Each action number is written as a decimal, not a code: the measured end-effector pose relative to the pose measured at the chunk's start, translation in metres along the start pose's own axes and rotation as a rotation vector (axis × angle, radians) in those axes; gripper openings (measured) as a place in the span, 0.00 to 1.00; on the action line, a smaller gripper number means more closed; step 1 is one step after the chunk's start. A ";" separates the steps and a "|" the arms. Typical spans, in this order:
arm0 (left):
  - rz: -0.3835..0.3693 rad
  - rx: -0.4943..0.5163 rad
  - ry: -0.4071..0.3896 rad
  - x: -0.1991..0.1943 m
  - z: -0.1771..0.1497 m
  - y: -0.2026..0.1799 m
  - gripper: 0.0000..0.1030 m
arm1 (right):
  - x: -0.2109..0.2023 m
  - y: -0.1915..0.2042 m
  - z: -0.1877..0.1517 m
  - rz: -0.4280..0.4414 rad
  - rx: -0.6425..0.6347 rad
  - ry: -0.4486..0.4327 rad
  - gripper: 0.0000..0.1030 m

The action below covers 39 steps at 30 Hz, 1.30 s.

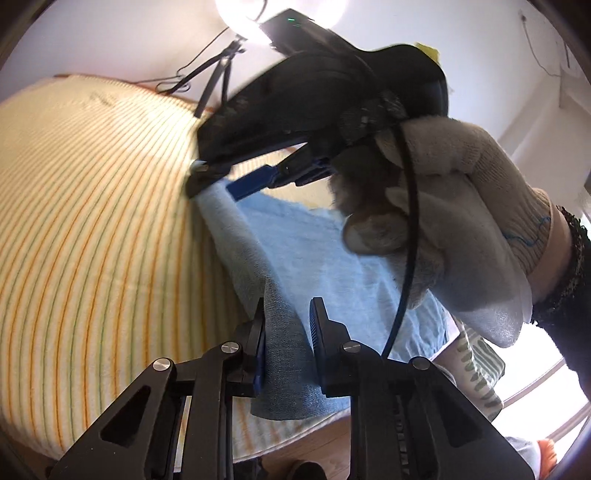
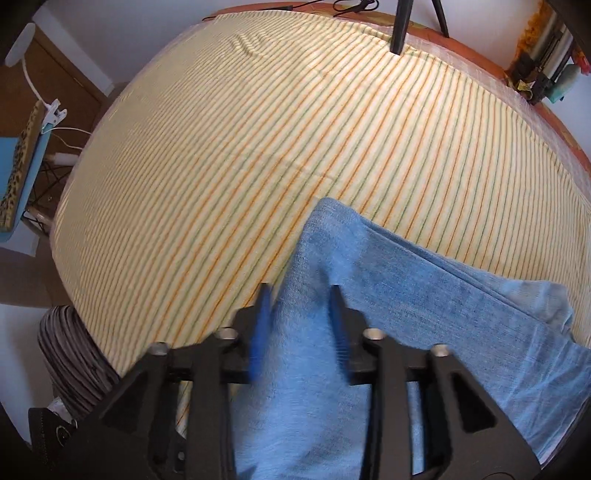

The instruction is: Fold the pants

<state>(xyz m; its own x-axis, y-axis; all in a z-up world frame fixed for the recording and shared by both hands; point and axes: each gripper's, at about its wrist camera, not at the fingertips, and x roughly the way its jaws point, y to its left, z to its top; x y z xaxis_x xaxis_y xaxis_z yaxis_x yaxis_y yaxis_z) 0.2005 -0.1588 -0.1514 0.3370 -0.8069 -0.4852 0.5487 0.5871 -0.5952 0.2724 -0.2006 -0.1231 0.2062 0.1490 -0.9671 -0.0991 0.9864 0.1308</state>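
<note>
Left wrist view: left gripper (image 1: 288,325) and right gripper (image 2: 301,314) each pinch the jeans (image 2: 424,295) over the striped sheet (image 2: 258,147); mid-fold, next probably laying the edge flat.

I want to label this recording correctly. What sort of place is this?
Probably a room in a home. The jeans lie on a table covered with a striped cloth. A clip-on lamp and a tripod stand near white walls.

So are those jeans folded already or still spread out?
Partly folded: the jeans lie doubled in layers on the striped sheet, with both tongs gripping denim.
</note>
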 end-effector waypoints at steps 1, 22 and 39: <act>-0.007 0.005 -0.003 0.000 0.002 -0.002 0.17 | 0.001 0.006 0.003 -0.008 -0.012 -0.003 0.57; 0.008 0.046 0.029 -0.003 -0.005 -0.017 0.27 | -0.035 -0.048 -0.030 0.106 0.140 -0.147 0.07; -0.241 0.148 0.033 0.025 0.030 -0.087 0.18 | -0.112 -0.150 -0.077 0.183 0.308 -0.389 0.07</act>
<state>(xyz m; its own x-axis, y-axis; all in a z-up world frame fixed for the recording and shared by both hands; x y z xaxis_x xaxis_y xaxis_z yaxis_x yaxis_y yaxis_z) 0.1844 -0.2318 -0.0923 0.1597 -0.9180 -0.3630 0.7162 0.3608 -0.5974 0.1887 -0.3703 -0.0512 0.5645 0.2775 -0.7774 0.1108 0.9078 0.4045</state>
